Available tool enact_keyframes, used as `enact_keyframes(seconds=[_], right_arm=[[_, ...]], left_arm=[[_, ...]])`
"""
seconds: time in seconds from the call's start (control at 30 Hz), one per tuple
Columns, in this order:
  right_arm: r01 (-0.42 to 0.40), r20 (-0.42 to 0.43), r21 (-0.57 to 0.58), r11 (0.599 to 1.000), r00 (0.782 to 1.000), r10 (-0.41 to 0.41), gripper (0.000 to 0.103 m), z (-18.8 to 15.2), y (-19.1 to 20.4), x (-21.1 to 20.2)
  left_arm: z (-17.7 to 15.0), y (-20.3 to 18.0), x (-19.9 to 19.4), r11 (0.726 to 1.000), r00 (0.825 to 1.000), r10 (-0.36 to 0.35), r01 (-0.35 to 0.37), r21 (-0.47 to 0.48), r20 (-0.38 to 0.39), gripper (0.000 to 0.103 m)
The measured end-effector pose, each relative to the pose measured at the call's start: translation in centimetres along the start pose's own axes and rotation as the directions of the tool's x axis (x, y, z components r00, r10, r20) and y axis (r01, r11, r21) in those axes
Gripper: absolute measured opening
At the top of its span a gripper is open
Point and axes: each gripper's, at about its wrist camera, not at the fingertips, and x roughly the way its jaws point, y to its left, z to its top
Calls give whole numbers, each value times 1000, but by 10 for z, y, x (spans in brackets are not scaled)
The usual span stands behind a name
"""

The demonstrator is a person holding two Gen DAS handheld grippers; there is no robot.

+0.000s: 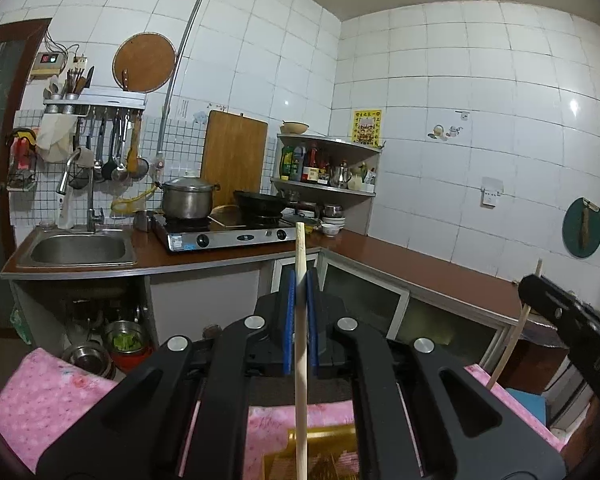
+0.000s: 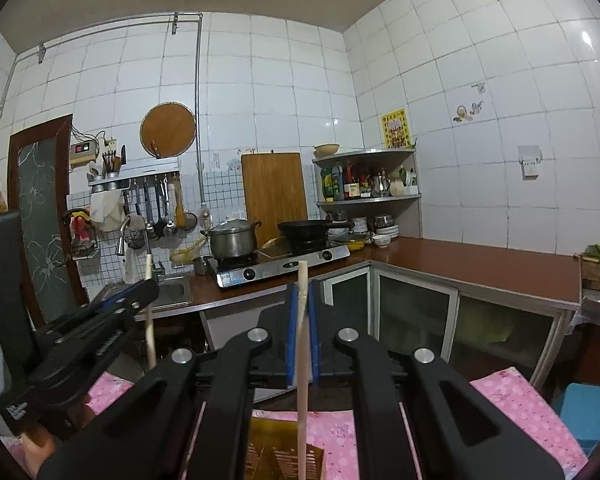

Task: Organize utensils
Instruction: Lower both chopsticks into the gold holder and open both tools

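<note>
A: Left claw [image 1: 299, 292] clamped on one chopstick [image 1: 300, 360], frame centre; right claw [image 2: 302, 304] clamped on another chopstick [image 2: 302, 340], above the pink cloth [image 2: 512, 404].

B: Judged light, stiff, slippery; take hold mid-shaft.

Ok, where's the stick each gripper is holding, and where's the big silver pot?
left chopstick [image 1: 300, 248], left wrist view, bare shaft above the fingers
right chopstick [image 2: 302, 280], right wrist view, upper shaft
silver pot [image 1: 187, 200], left wrist view, side wall
</note>
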Motion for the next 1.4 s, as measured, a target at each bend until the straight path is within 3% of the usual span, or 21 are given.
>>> enact_keyframes(seconds=[0.33,0.63,0.93,1.0,1.03,1.07,1.2,1.3,1.4], right_arm=[[-12,-84,-12,1000,996,11,6,-60,-6,49],[-1,-167,-13,1000,986,-1,6,-111,-12,64],[1,-192,-14,1000,981,-3,6,-128,-15,66],[4,-196,-10,1000,981,-6,6,-132,-17,63],[4,-194,-9,1000,981,-5,6,-132,-17,61],[4,-198,-8,1000,980,-5,7,-132,-18,59],[7,-221,4,1000,975,-6,10,-127,-20,51],[12,-224,12,1000,974,-9,48,-120,-20,40],[27,-223,6,1000,975,-25,48,-114,-21,22]], left_arm=[[-58,8,49,1000,998,-4,4,-4,-67,5],[-93,19,49,1000,993,11,-9,15,-121,5],[-107,32,44,999,984,38,-36,15,-176,6],[-109,34,40,999,979,44,-43,11,-197,24],[-109,34,36,998,979,55,-54,7,-194,40],[-108,34,32,998,980,62,-61,7,-188,49],[-96,32,8,997,980,77,-71,42,-182,61],[-88,35,-14,995,980,98,-91,47,-174,79],[-85,42,-32,995,975,95,-90,34,-201,90]])
